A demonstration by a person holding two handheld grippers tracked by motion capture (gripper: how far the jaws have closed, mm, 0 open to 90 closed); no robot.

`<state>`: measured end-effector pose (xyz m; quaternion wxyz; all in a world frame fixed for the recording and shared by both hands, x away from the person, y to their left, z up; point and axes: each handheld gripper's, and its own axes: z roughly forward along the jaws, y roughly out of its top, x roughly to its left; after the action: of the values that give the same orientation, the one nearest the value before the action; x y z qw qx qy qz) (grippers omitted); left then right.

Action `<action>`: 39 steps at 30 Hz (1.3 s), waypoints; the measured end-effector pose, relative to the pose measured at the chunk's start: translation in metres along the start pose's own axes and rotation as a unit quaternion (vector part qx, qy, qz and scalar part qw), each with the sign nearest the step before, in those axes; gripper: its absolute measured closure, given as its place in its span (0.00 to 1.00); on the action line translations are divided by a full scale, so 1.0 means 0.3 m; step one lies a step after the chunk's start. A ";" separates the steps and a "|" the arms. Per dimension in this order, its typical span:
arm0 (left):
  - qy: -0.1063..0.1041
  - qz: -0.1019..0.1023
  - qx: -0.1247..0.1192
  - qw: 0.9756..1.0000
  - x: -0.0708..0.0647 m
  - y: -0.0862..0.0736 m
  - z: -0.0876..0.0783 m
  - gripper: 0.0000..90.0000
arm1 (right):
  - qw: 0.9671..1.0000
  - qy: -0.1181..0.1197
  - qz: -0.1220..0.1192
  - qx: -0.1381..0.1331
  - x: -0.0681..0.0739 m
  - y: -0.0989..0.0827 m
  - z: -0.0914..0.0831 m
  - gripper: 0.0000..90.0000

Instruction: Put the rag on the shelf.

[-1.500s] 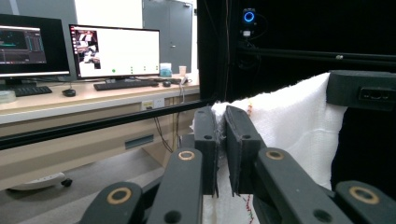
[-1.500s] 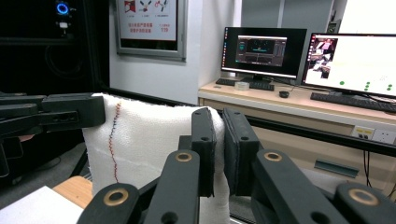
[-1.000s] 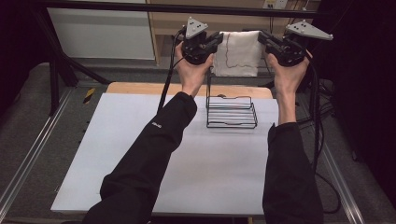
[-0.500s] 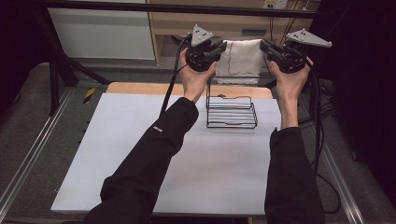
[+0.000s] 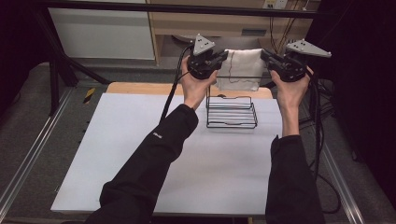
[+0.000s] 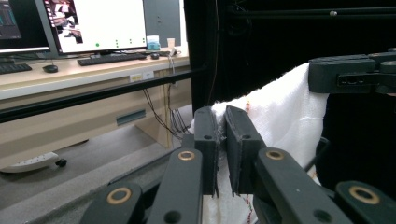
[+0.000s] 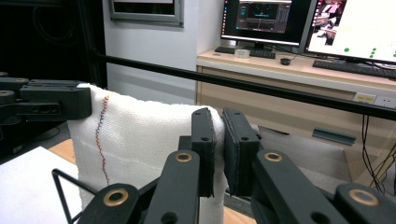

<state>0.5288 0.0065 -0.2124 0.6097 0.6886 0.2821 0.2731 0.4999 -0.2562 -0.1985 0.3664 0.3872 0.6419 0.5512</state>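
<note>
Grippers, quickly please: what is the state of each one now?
Left gripper: closed, fingers pinching one top corner of the white towel.
Right gripper: closed, fingers pinching the towel's other top corner.

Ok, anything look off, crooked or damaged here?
Nothing stands out. The white towel hangs fairly level between the left gripper and the right gripper, each shut on a top corner, above the upright wire rack. The dark stitched line on the towel looks like part of it, not damage.
</note>
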 end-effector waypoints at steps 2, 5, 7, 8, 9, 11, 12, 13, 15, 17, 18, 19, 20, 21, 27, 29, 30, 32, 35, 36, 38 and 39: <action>-0.001 0.001 0.001 1.000 -0.003 -0.005 -0.002 0.93 | 1.000 0.000 0.003 0.004 0.000 -0.008 -0.004 0.93; -0.013 -0.004 0.003 1.000 -0.012 -0.013 -0.005 0.93 | 1.000 0.000 0.001 0.006 0.004 -0.014 -0.011 0.93; -0.015 -0.005 0.004 1.000 -0.014 -0.016 -0.009 0.93 | 1.000 0.001 0.000 0.007 0.004 -0.016 -0.016 0.93; -0.015 -0.003 0.005 1.000 -0.015 -0.017 -0.011 0.93 | 1.000 0.001 0.001 0.006 0.006 -0.018 -0.018 0.93; -0.016 -0.001 0.006 1.000 -0.017 -0.017 -0.013 0.93 | 1.000 0.002 0.002 0.006 0.007 -0.019 -0.020 0.93; -0.020 0.001 0.008 1.000 -0.019 -0.018 -0.018 0.93 | 1.000 0.002 0.001 0.006 0.010 -0.023 -0.025 0.93; -0.021 0.001 0.009 1.000 -0.020 -0.019 -0.021 0.92 | 1.000 0.003 0.002 0.007 0.011 -0.024 -0.027 0.93; -0.023 0.002 0.011 1.000 -0.020 -0.021 -0.023 0.92 | 1.000 0.004 0.003 0.008 0.011 -0.027 -0.030 0.93; -0.024 0.004 0.014 1.000 -0.023 -0.025 -0.027 0.92 | 1.000 0.005 0.003 0.008 0.013 -0.032 -0.035 0.93; -0.025 0.005 0.015 1.000 -0.025 -0.028 -0.033 0.92 | 1.000 0.007 0.001 0.008 0.018 -0.036 -0.041 0.93; -0.028 0.003 0.016 0.999 -0.026 -0.030 -0.037 0.92 | 1.000 0.007 0.000 0.008 0.021 -0.037 -0.044 0.93; -0.029 0.003 0.016 0.999 -0.027 -0.031 -0.040 0.92 | 1.000 0.008 0.000 0.008 0.023 -0.038 -0.047 0.93; -0.032 0.004 0.017 0.999 -0.028 -0.032 -0.044 0.92 | 1.000 0.008 -0.001 0.008 0.025 -0.039 -0.051 0.93; -0.034 0.005 0.018 0.999 -0.030 -0.033 -0.046 0.92 | 1.000 0.008 -0.003 0.009 0.026 -0.040 -0.054 0.93; -0.042 0.008 0.030 0.999 -0.041 -0.045 -0.067 0.92 | 1.000 0.015 -0.004 0.013 0.039 -0.056 -0.081 0.93; -0.044 0.007 0.033 0.998 -0.046 -0.051 -0.073 0.92 | 1.000 0.018 -0.004 0.015 0.043 -0.064 -0.090 0.93; -0.045 0.009 0.035 0.998 -0.049 -0.053 -0.076 0.92 | 1.000 0.019 -0.002 0.015 0.045 -0.069 -0.095 0.93; -0.046 0.011 0.038 0.998 -0.054 -0.059 -0.082 0.92 | 1.000 0.022 0.000 0.016 0.048 -0.079 -0.105 0.93; -0.050 0.009 0.043 0.998 -0.060 -0.070 -0.089 0.91 | 1.000 0.025 -0.001 0.019 0.055 -0.095 -0.117 0.93; -0.052 0.008 0.045 0.998 -0.061 -0.074 -0.091 0.91 | 0.999 0.025 -0.002 0.020 0.057 -0.100 -0.121 0.93; -0.054 0.008 0.048 0.997 -0.065 -0.083 -0.095 0.91 | 0.999 0.028 -0.003 0.022 0.061 -0.110 -0.128 0.93; -0.054 0.007 0.048 0.997 -0.067 -0.088 -0.097 0.91 | 0.999 0.030 -0.004 0.022 0.063 -0.115 -0.131 0.93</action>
<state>0.4925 0.0146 -0.2361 0.5881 0.7332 0.2563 0.2256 0.4535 -0.2591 -0.2286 0.3409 0.3760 0.6661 0.5465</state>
